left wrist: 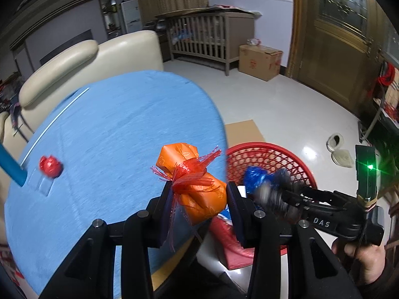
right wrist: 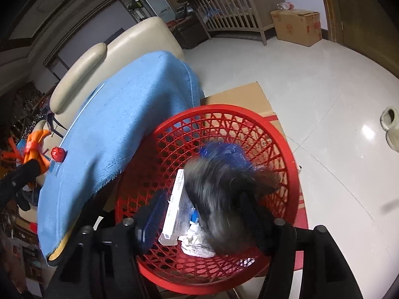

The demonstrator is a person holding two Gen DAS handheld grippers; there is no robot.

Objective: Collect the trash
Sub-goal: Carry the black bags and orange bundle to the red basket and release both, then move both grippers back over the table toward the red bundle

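Blue cloth table point(left wrist: 112, 129) before a cream sofa point(left wrist: 74, 57). The red plastic mesh basket point(right wrist: 286, 149) holds a white carton point(right wrist: 174, 204) and crumpled tissue point(right wrist: 197, 239). The left gripper point(left wrist: 199, 194) is clamped on an orange wrapped packet point(left wrist: 197, 186); the right gripper point(right wrist: 199, 214), jaws apart, is over the basket beside a blurred blue wrapper point(right wrist: 224, 152).

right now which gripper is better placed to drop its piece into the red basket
Right. The right gripper already hangs over the red basket with the blurred blue wrapper above the basket's inside. The left gripper, shut on the orange wrapper, sits at the blue table's edge.

right gripper point(right wrist: 199, 214): over red basket point(right wrist: 284, 134) | blurred blue wrapper point(right wrist: 224, 153) between fingers | grip unclear
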